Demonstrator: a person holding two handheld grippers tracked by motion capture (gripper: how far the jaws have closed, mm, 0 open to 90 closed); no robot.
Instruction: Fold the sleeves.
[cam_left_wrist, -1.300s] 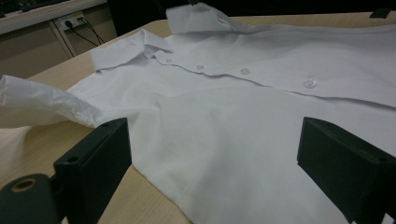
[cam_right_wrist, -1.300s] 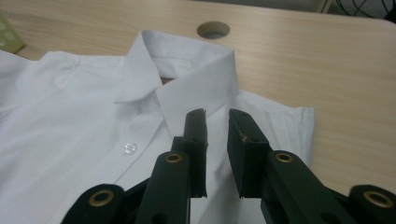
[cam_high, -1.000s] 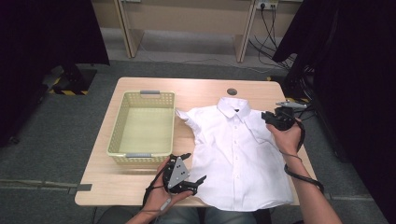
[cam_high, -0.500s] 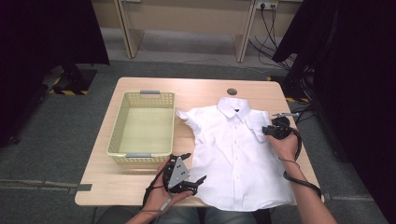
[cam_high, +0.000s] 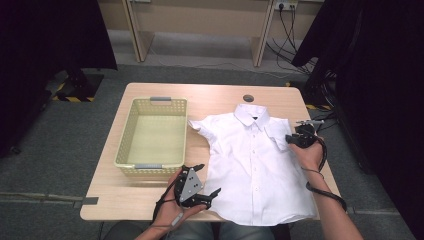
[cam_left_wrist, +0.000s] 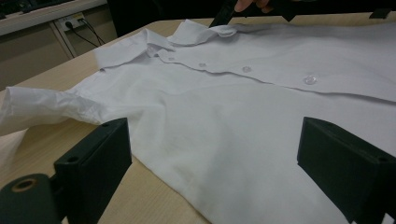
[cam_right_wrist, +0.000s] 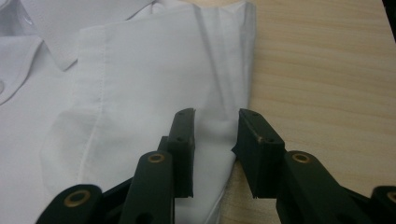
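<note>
A white shirt (cam_high: 255, 165) lies flat on the right half of a pale wooden table (cam_high: 215, 97), a yellow basket (cam_high: 131, 135) left of it. The right gripper (cam_right_wrist: 215, 140) has just been opening, jaws parted astride the folded sleeve (cam_right_wrist: 154, 88). The left gripper (cam_high: 197, 187) stands wide open at the near hem. Grey carpet (cam_high: 60, 150) surrounds the table.

one shirt (cam_high: 255, 165), one basket (cam_high: 152, 132), two tools
</note>
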